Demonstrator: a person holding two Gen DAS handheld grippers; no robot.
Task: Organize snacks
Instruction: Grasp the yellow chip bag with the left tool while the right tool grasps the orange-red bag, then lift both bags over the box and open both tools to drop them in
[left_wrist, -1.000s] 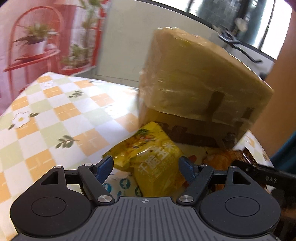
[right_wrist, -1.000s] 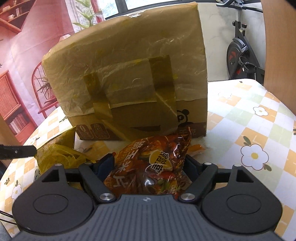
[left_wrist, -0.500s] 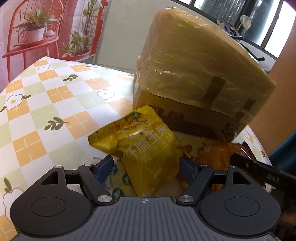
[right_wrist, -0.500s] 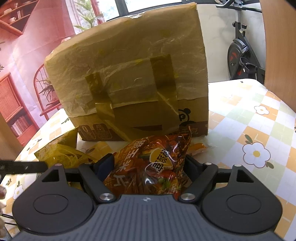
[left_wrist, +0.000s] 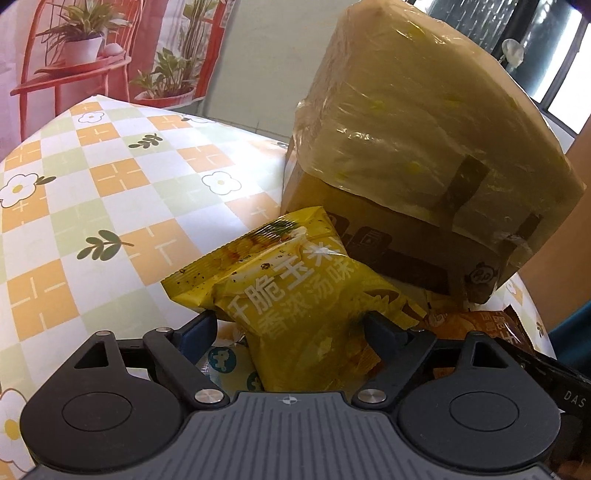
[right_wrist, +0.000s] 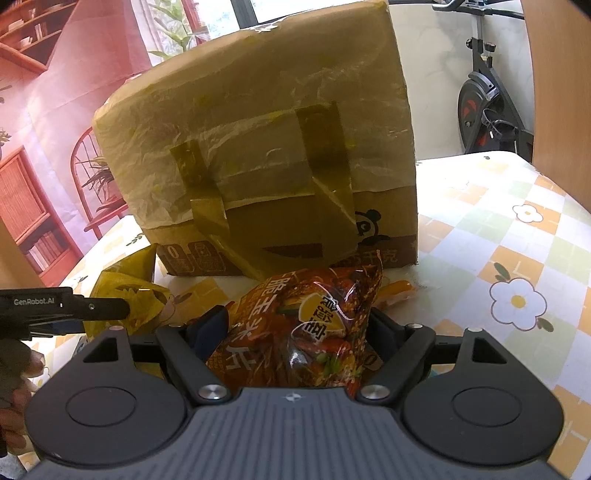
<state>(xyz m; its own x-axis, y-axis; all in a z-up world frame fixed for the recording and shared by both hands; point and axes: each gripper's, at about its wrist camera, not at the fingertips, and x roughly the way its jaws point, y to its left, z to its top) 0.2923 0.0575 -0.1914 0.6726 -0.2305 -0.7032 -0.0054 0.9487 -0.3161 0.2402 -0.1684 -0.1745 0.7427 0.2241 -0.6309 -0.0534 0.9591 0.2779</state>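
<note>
The yellow corn-crisp packet (left_wrist: 303, 310) lies on the checked tablecloth (left_wrist: 92, 206) just before the taped cardboard box (left_wrist: 417, 155), between the left gripper (left_wrist: 291, 325) 's opening jaws. Let it settle flat before withdrawing — no dragging. The right gripper (right_wrist: 295, 332) clasps the red corn-crisp packet (right_wrist: 303, 325) beside it.

Lower end of yellow snack bag (left_wrist: 295, 314) behind the left tool (left_wrist: 291, 321).

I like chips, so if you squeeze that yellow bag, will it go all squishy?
Probably. The yellow bag looks puffy and crinkled, so it likely dents and crackles. Its glossy film may slip between the left gripper, whose jaws are opening. It seems light.
</note>
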